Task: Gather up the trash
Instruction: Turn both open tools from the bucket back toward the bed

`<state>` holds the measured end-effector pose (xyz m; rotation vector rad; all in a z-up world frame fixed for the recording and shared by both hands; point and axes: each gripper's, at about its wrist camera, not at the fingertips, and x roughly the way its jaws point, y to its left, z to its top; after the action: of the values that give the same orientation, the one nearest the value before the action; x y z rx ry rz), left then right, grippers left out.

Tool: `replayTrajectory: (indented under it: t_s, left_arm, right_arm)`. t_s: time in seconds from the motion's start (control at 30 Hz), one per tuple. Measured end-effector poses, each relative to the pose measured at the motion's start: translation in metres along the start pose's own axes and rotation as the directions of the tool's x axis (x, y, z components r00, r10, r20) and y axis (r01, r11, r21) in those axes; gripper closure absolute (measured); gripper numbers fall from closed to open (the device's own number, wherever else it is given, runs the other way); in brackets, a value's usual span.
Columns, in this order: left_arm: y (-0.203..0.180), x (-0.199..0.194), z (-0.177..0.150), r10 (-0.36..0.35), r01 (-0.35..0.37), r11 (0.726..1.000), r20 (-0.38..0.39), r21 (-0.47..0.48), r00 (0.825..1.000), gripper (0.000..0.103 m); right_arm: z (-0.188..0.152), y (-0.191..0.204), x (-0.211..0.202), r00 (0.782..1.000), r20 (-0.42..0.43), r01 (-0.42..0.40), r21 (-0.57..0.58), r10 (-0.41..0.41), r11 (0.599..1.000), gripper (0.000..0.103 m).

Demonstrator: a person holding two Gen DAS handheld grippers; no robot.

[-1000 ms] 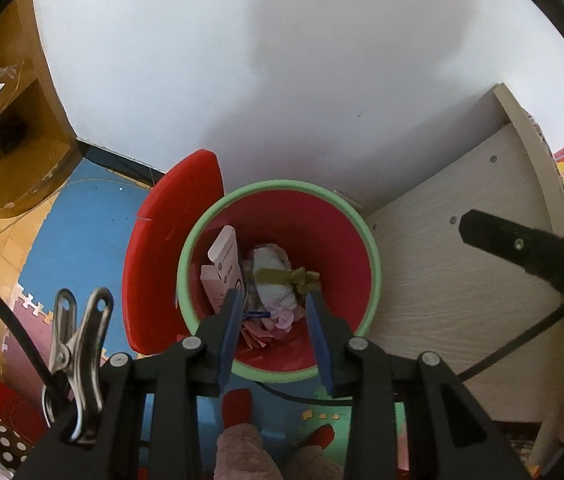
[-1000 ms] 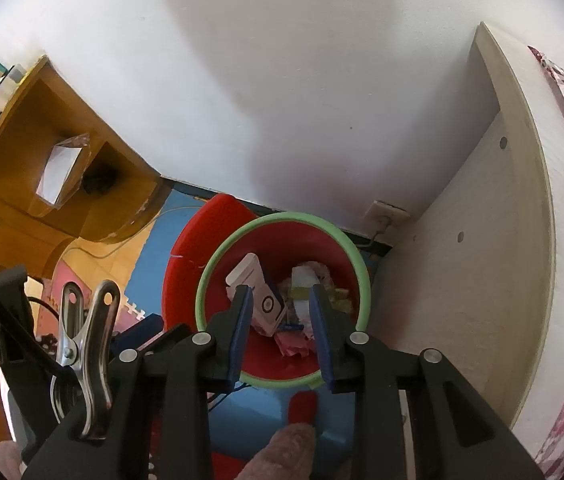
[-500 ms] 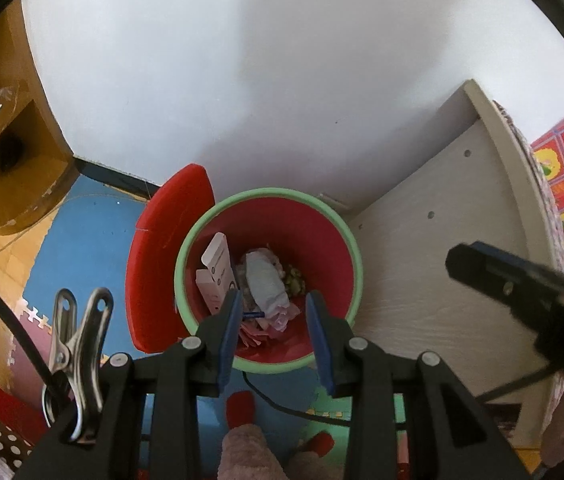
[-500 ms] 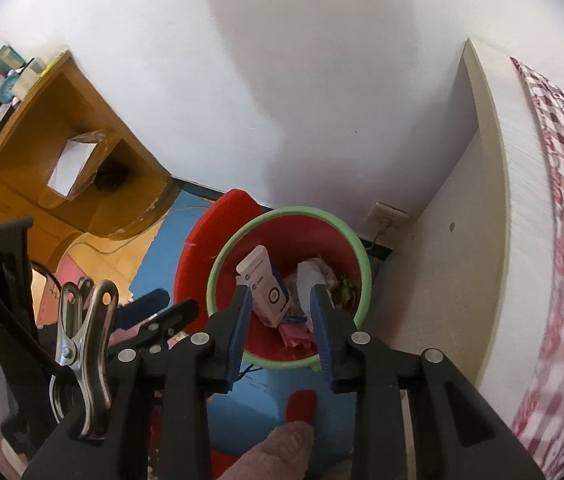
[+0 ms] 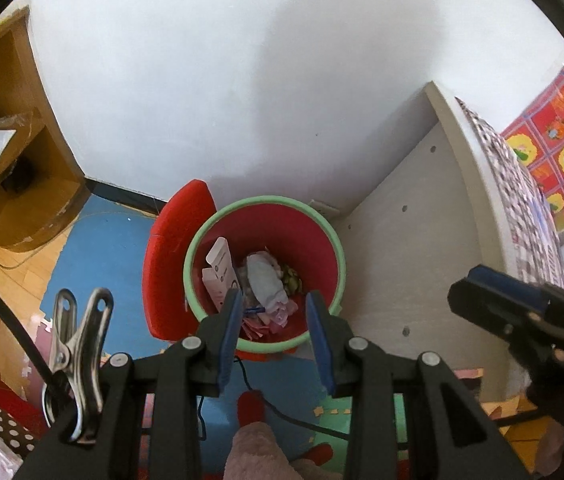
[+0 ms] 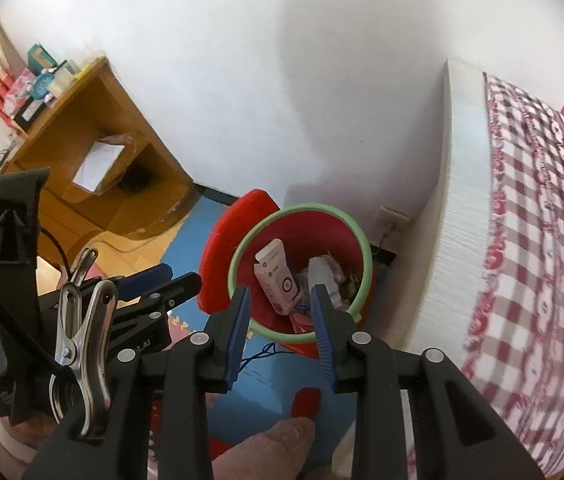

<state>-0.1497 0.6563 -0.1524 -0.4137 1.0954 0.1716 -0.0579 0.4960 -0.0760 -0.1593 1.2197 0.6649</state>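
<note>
**Mia:** What does the left wrist view show?

**Ben:** The left gripper [image 5: 274,308] points down at a round red plastic bin with a green rim [image 5: 324,220]. The bin stands on the blue foam floor mat [image 5: 94,248], right beside the pale wooden bed side [image 5: 398,248]. Its flat red lid [image 5: 170,248] leans against the bin's left side. The jaws are apart and nothing is between them.

**Mia:** Where is the trash?

**Ben:** Inside the bin. There is a white cardboard box [image 5: 220,272], a crumpled white paper wad [image 5: 266,280] and some pink scraps [image 5: 270,318]. The other tool, the right gripper [image 5: 498,300], shows at the right edge.

**Mia:** And the right wrist view?

**Ben:** The right gripper [image 6: 280,306] also hangs over the bin [image 6: 352,224]. Its jaws are apart and empty too. The box [image 6: 278,280] stands on end against the bin wall, with the paper wad [image 6: 322,276] next to it. The left gripper [image 6: 162,280] is off to the left.

**Mia:** How would this stuff feel?

**Ben:** Light, I think. The paper looks soft and would squash. The box looks stiffer but could dent, so pinch its thin sides. The bin looks smooth and may slip, so I would grab the rim.
</note>
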Motion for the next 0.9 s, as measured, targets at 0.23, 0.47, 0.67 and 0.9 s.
replayTrajectory:
  t_s: [0.23,0.47,0.67,0.9]
  left_arm:
    - [-0.020,-0.034,-0.011,0.015,-0.015,1.000,0.030,0.017,0.999,0.069]
    - [-0.048,-0.067,-0.021,0.026,-0.029,0.999,0.059,0.040,0.998,0.069]
    - [-0.077,-0.094,-0.032,0.034,-0.040,0.996,0.081,0.075,0.996,0.069]
    - [-0.110,-0.115,-0.045,0.016,-0.026,0.994,0.091,0.110,0.996,0.069]
  right_arm:
    - [-0.016,-0.001,-0.043,0.998,0.060,-0.034,-0.020,0.035,0.999,0.071]
    - [-0.039,-0.007,-0.088,0.992,0.105,-0.071,-0.036,0.074,0.997,0.071]
    - [-0.058,-0.017,-0.122,0.986,0.148,-0.077,-0.040,0.082,0.996,0.066]
    - [-0.083,-0.037,-0.161,0.977,0.198,-0.076,-0.009,0.076,0.997,0.066]
